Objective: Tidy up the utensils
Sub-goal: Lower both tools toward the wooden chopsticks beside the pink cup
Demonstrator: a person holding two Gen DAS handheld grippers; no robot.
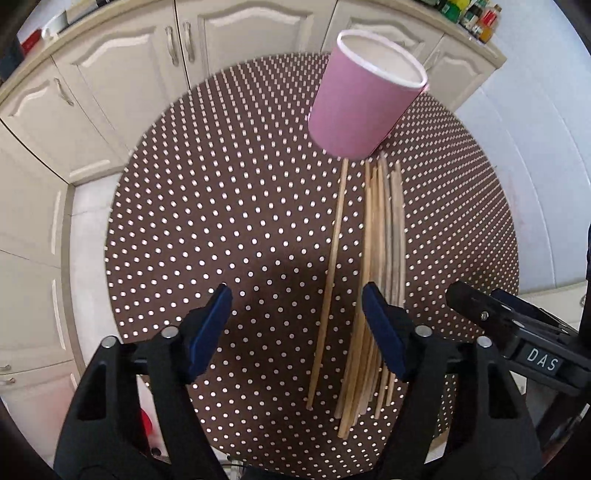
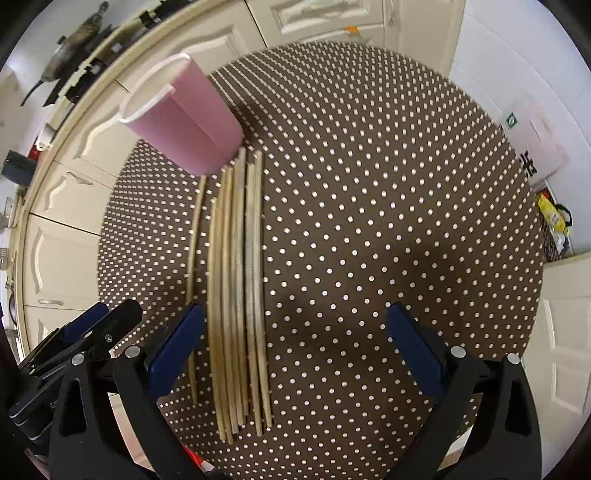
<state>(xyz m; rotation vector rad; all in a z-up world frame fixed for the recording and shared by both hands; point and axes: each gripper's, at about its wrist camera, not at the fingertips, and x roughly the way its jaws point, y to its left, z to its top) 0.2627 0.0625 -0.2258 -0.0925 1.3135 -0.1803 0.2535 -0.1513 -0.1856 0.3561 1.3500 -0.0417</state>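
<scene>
A pink paper cup [image 1: 362, 103] [image 2: 188, 122] stands upright on the round table with the brown dotted cloth [image 1: 221, 203] [image 2: 369, 184]. Several wooden chopsticks [image 1: 384, 240] [image 2: 236, 277] lie side by side in front of it, and a single chopstick [image 1: 334, 258] [image 2: 194, 251] lies slightly apart on their left. My left gripper [image 1: 295, 291] hovers open over the cloth; the single chopstick runs below its gap, untouched. My right gripper [image 2: 295, 309] is open wide above the bundle, which lies under its left finger [image 2: 181, 339]. Each gripper shows at the other view's edge.
Cream cabinet doors [image 1: 122, 74] [image 2: 62, 229] curve around the table's far side. A countertop carries bottles [image 1: 476, 16] and tools [image 2: 74, 44]. A white wall [image 2: 517, 74] is to the right, with a bag [image 2: 554, 218] beside it.
</scene>
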